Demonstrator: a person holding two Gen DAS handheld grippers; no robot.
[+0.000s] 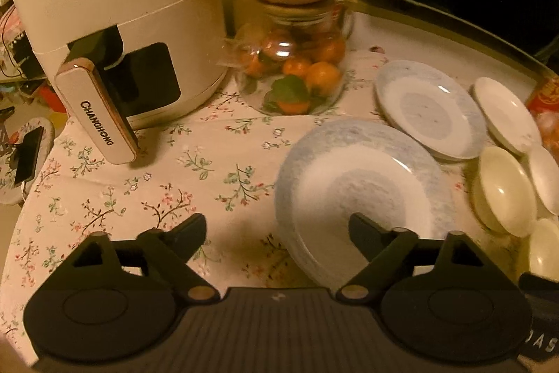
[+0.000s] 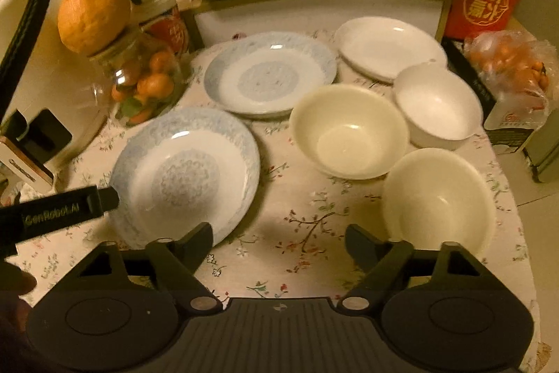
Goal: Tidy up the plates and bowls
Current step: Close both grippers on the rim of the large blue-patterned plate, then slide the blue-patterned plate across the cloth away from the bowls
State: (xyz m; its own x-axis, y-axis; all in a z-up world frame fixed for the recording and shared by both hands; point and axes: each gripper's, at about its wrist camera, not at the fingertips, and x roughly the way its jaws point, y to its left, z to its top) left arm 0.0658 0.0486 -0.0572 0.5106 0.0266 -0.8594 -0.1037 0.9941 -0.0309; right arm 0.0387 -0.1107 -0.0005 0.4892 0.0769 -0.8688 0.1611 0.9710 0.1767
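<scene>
Plates lie apart on the table: nearest blue-rimmed plate (image 1: 356, 194) straddled at its near rim, probably untouched, by the left gripper (image 1: 277, 229), jaws apart, while the right gripper (image 2: 279, 242), also agape, hovers beside a cream bowl (image 2: 436, 201).

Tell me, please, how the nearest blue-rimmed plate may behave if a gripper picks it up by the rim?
The nearest blue-rimmed plate looks like glazed ceramic, so probably stiff and breakable if dropped. Its shiny highlights suggest a slippery rim, so it may slide between the fingers. Held at one edge, this wide, shallow plate would likely tilt down.
</scene>
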